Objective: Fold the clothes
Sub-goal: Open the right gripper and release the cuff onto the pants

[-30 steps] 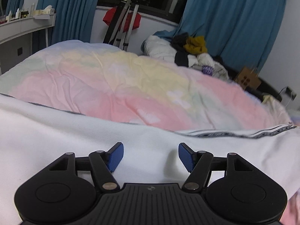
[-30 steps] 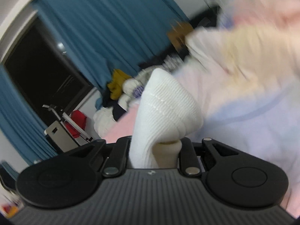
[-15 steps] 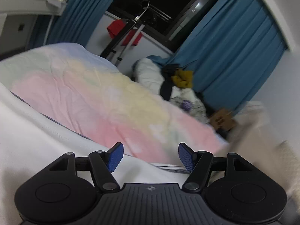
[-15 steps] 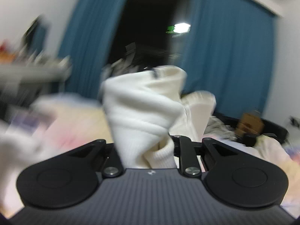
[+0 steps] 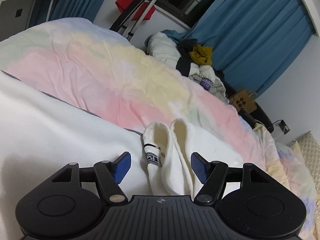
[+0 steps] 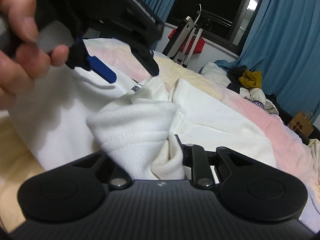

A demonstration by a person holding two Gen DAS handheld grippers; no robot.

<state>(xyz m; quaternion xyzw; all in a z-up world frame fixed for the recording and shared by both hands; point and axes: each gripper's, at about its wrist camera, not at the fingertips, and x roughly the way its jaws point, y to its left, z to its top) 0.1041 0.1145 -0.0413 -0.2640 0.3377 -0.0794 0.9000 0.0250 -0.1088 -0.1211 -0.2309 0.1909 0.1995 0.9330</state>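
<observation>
A white garment (image 5: 50, 130) lies spread over the pastel duvet (image 5: 100, 64). A doubled-over band of it with a dark "PLE" label (image 5: 154, 158) runs between the blue pads (image 5: 122, 167) of my left gripper (image 5: 160, 157), which is open around it. In the right wrist view my right gripper (image 6: 152, 146) is shut on the white garment's ribbed edge (image 6: 136, 124), which bunches up and hides its fingertips. The rest of the white garment (image 6: 210, 116) stretches beyond. A hand (image 6: 18, 46) holds the left gripper (image 6: 130, 74) open just above the cloth.
A heap of clothes (image 5: 200, 60) sits at the bed's far side below blue curtains (image 5: 260, 30). A drying rack with a red item (image 5: 136, 10) stands by the dark window. A brown paper bag (image 5: 243, 102) is on the floor at right.
My right gripper has swung the held ribbed edge across the bed toward the left gripper. A doubled band of the garment now lies between the left gripper's open fingers, where only flat cloth lay before.
</observation>
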